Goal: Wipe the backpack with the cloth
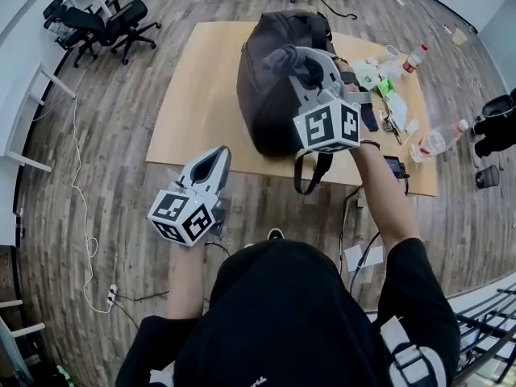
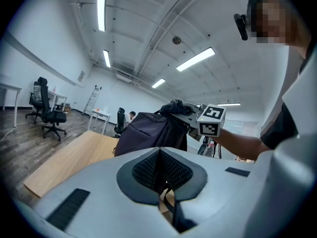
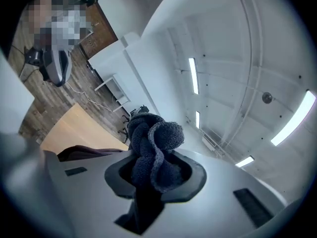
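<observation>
Right claw [image 3: 154, 168] was clamped on the bunched-up dark cloth [image 3: 154, 138], up by the top of the backpack [image 1: 270, 103]. Couldn't tell if it touched. The bag sat upright on the wooden counter [image 1: 201, 95]. Left claw [image 1: 216, 161] was closed, empty, off the near edge. I'd guess most of the wiping was left.

The right gripper [image 1: 309, 68] holds the dark cloth [image 1: 285, 58] over the backpack [image 1: 266, 107].
</observation>
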### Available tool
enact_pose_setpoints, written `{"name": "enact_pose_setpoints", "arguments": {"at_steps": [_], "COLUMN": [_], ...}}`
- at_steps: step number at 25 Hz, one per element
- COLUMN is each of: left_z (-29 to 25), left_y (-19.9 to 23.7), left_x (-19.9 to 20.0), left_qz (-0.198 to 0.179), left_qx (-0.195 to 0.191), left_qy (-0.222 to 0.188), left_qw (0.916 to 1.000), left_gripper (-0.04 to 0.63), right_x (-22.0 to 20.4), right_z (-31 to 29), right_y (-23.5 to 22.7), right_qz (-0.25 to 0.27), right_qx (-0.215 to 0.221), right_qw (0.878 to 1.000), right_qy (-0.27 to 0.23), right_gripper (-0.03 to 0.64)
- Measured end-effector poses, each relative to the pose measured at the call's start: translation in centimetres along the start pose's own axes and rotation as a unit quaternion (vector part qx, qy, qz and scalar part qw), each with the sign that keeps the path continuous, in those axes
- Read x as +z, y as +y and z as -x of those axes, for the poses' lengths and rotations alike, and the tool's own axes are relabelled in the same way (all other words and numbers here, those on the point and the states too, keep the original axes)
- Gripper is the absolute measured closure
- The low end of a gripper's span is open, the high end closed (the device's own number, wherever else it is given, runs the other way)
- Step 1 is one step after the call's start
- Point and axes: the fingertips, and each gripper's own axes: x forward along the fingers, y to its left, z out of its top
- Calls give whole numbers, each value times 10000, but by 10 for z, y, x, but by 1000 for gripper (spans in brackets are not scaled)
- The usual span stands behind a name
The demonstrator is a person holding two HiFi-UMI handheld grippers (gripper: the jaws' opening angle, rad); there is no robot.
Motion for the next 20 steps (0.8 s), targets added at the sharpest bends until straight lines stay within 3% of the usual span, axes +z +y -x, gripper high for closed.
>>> {"name": "enact_pose_setpoints", "arguments": {"at_steps": [4, 10, 16, 20], "left_z": [2, -1, 4, 10], "left_y": [5, 6, 7, 12], "left_x": [-3, -13, -21, -20], "left_qz": [28, 83, 118, 109], "left_qx": [54, -3, 34, 114], "left_qy": [30, 190, 304, 342], "left_qw": [10000, 9998, 9995, 9993], "left_gripper": [578, 578, 578, 578], "right_x": [14, 13, -9, -44], "right_z": [13, 30, 23, 15], "right_y": [23, 68, 157, 230], "right_qz": [-504, -682, -531, -704], "right_qx": [-14, -305, 320, 1034], "right_qw": [9983, 9949, 9969, 9921], "right_qy": [-283, -678, -493, 120], "right_gripper": [535, 535, 535, 535]}}
